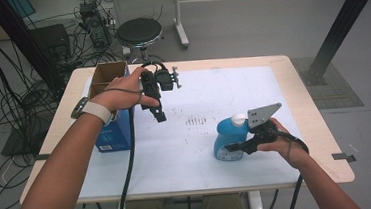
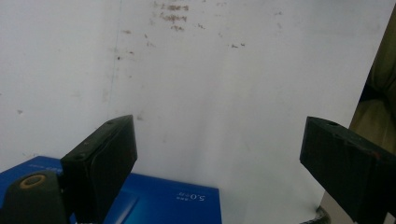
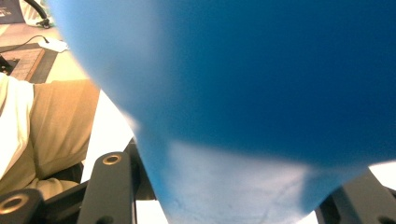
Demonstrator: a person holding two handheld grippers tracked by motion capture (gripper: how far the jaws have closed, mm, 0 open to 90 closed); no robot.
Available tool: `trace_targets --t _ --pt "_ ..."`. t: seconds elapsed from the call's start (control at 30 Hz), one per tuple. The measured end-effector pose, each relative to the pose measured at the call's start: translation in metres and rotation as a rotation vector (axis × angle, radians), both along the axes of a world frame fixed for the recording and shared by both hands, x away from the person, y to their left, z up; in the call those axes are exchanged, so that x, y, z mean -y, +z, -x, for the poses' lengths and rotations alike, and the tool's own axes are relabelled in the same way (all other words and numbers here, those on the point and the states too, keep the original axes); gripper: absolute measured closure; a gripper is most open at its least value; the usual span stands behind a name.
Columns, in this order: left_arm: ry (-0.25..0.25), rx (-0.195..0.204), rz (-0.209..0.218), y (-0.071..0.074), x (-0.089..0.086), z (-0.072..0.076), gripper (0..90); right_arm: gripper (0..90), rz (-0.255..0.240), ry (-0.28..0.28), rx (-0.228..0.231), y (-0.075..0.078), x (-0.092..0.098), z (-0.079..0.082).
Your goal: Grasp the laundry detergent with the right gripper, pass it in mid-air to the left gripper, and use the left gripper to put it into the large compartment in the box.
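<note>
My right hand-held gripper (image 1: 238, 149) sits nearest me, its jaws clamped on the lower body of the blue bottle (image 1: 228, 137), which stands upright on the white sheet of the bench (image 1: 187, 149), right of centre. In the right gripper view the bottle's blue wall (image 3: 261, 93) crowds the lens, so I judge the grip deep and firm. To do this step well I keep the squeeze steady and lift straight up before travelling, since the rounded plastic could slip or tip if I drag it.

Farther off, my left hand-held gripper (image 1: 156, 108) hovers above the sheet just beside the open blue cardboard box (image 1: 110, 133), jaws spread wide with nothing between them. In the left gripper view the box's blue edge (image 2: 173, 200) lies below the jaws. I judge the box the likely destination, so I should keep the left one clear of the opening, or use it to steady the box wall.

Beyond the bench stands a round black stool (image 1: 139, 33).
</note>
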State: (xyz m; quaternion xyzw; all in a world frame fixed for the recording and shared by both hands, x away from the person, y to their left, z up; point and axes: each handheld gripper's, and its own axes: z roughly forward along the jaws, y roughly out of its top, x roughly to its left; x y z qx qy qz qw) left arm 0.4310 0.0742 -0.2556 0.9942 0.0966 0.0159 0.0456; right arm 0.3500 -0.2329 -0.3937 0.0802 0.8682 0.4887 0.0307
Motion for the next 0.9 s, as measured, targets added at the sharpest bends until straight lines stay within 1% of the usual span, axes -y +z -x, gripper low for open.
trace_targets --t 0.67,0.9 --pt "0.005 -0.002 0.002 -0.0003 -0.001 -0.001 11.4 43.7 -0.005 -0.004 -0.005 -0.0006 0.0001 -0.0001" --pt "0.004 -0.001 -0.003 0.0001 -0.0013 -0.0012 11.4 43.6 -0.007 -0.003 -0.007 -0.0008 0.0003 -0.0004"
